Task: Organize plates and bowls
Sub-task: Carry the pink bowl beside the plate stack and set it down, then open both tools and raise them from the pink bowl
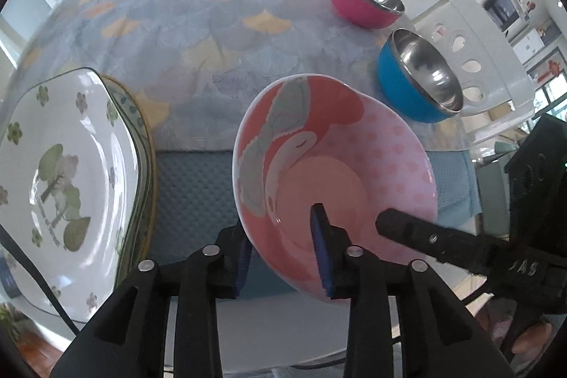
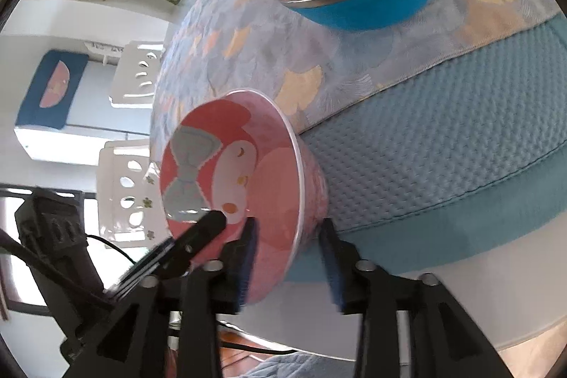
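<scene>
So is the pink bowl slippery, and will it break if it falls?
Probably slippery: the pink bowl looks glossy, with light glinting off its inside, and the left gripper pinches only its thin rim. It looks like glazed ceramic, though that is not certain, so it is likely stiff and may chip or crack if dropped. It hangs tilted, so it might swing.
</scene>
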